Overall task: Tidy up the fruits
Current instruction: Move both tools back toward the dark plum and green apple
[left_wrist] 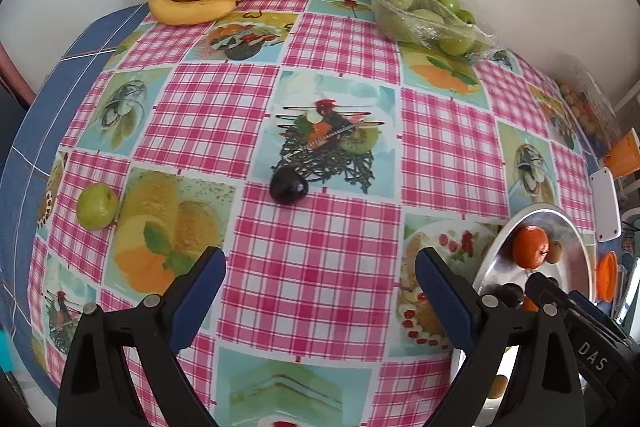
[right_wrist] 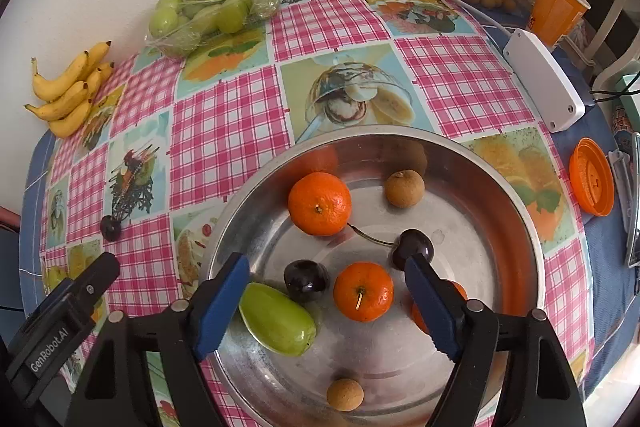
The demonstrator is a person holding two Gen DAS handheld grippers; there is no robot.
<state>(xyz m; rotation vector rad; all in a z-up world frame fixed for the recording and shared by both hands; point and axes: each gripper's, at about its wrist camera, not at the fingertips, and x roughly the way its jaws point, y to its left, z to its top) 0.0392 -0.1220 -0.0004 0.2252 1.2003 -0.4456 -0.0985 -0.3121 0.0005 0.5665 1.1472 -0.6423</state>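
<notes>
Three tangerines, two dark cherries, two small brown fruits and one green fruit [right_wrist: 278, 323] lie in the steel bowl [right_wrist: 516, 187]; a clear tray [right_wrist: 212, 15] at the wall holds more green fruits. Right gripper [right_wrist: 326, 301] hangs over the bowl, jaws spread and empty, a tangerine [right_wrist: 363, 291] between them. Left gripper [left_wrist: 320, 287] stands spread and empty over the tablecloth [left_wrist: 312, 267], a loose cherry [left_wrist: 288, 185] well ahead of its fingertips.
</notes>
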